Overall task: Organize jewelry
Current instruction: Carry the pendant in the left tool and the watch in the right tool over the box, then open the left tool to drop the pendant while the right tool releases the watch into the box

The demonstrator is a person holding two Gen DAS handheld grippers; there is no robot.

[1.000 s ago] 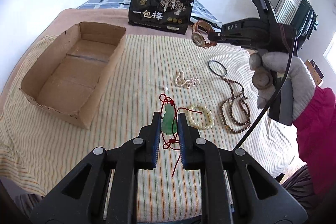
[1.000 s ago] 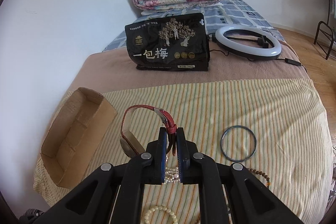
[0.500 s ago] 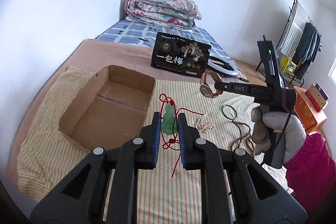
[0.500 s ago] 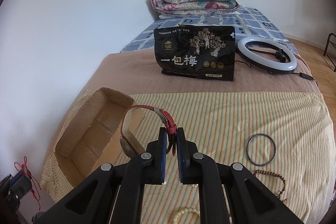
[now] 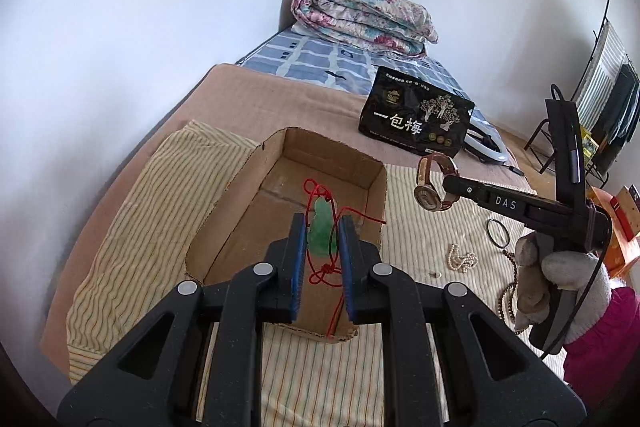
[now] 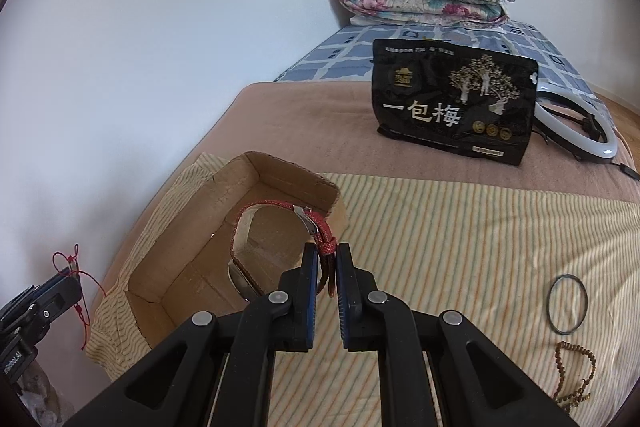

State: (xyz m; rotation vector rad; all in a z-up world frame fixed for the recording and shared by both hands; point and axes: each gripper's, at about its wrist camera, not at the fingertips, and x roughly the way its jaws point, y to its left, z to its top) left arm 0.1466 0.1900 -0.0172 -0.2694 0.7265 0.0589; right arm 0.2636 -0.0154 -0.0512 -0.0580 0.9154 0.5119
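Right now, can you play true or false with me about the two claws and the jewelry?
1. The left claw holds a green pendant on a red cord. True.
2. The right claw is empty. False: it grips a watch by its red strap.
3. The cardboard box is full of necklaces. False: no jewelry shows lying in it.
4. A dark ring lies on the striped cloth. True.
5. The black bag sits inside the box. False: it stands behind it on the brown blanket.
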